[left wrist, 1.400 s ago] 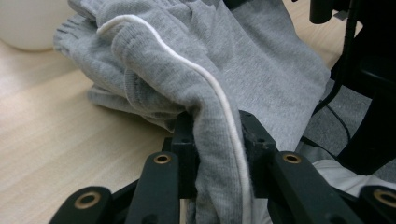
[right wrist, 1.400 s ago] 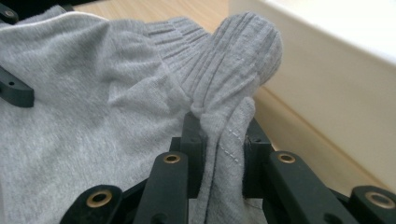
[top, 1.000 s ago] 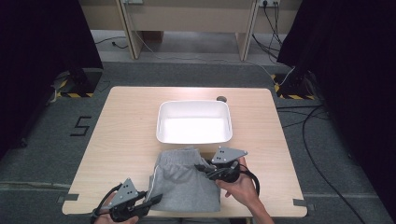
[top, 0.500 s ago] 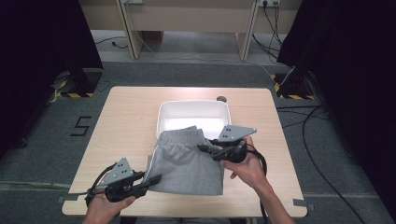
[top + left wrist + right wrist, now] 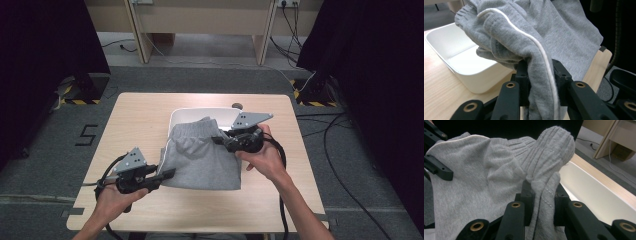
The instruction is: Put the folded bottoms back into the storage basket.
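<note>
Grey shorts (image 5: 202,157) held up between both grippers, above the near middle of the wooden table (image 5: 140,115), with the waistband end hanging over the near edge of the white tray (image 5: 200,114). Left gripper (image 5: 167,174) at the near left corner of the cloth, jaws closed tight on the folded edge with the white piping line; in the left gripper view (image 5: 541,82) the grey knit is squeezed between the two black jaws and bulges out above them. Right gripper (image 5: 217,140) at the far right side of the shorts, beside the ribbed waistband, jaws also clamped on the cloth; in the right gripper view (image 5: 541,205) a bunch of ribbed fabric stands up from between the jaws. Cloth stretched loosely from one gripper to the other, the middle part sagging and wrinkled. Tray on the far half of the table, just behind the shorts, inside bare and white as far as visible. Person's hands on both gripper bodies, forearms coming in from the near side.
</note>
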A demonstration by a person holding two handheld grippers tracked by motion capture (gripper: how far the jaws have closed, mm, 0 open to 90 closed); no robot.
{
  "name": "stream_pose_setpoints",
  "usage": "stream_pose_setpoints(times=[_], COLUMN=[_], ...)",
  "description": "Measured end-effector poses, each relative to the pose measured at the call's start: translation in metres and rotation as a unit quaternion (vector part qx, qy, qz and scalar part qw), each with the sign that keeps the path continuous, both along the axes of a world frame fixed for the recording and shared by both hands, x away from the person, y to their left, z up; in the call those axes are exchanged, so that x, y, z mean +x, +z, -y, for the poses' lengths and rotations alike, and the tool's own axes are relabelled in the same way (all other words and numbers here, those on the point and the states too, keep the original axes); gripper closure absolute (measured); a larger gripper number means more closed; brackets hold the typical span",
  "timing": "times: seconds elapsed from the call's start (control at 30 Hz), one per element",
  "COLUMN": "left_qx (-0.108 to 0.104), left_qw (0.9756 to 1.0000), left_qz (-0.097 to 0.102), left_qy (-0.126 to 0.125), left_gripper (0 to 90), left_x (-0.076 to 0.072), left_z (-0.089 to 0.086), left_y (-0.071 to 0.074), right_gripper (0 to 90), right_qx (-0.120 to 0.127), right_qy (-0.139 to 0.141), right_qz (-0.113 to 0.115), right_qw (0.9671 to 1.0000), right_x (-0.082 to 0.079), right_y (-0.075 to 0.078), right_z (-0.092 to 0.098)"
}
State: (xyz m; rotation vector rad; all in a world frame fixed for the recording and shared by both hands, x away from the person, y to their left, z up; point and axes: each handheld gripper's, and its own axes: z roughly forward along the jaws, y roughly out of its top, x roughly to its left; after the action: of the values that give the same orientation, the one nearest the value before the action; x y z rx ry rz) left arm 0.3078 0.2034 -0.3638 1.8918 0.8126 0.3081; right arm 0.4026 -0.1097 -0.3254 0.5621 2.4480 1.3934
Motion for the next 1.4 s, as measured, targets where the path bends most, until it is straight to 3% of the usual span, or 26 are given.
stream_pose_setpoints(times=[0.27,0.67,0.9,1.1,1.2,1.3,1.4], left_qx=[-0.001,0.000,0.007,0.014,0.034,0.038,0.055], left_qw=[0.9999,0.9992,0.9983,0.9971,0.9962,0.9953,0.9941], left_qz=[0.000,-0.014,-0.029,-0.047,-0.043,-0.053,-0.056], left_qy=[0.015,0.037,0.050,0.059,0.068,0.072,0.074], left_gripper=[70.2,70.1,70.1,70.0,69.6,69.5,69.5], left_x=[0.031,0.079,0.105,0.125,0.133,0.141,0.146], left_z=[0.006,0.013,0.020,0.026,0.029,0.031,0.035], left_y=[0.007,0.006,-0.004,-0.018,-0.025,-0.033,-0.040], right_gripper=[76.4,76.3,76.3,76.2,76.1,76.0,76.0], right_qx=[-0.001,-0.030,-0.041,-0.048,-0.056,-0.060,-0.067], right_qy=[-0.021,-0.039,-0.052,-0.063,-0.066,-0.073,-0.077], right_qz=[-0.013,-0.028,-0.042,-0.059,-0.064,-0.071,-0.078], right_qw=[0.9997,0.9984,0.9969,0.9951,0.9942,0.9929,0.9917], right_x=[0.032,0.082,0.110,0.133,0.142,0.149,0.154], right_y=[0.011,0.014,0.005,-0.013,-0.021,-0.029,-0.037], right_z=[0.001,-0.003,-0.005,-0.002,-0.002,-0.003,-0.005])
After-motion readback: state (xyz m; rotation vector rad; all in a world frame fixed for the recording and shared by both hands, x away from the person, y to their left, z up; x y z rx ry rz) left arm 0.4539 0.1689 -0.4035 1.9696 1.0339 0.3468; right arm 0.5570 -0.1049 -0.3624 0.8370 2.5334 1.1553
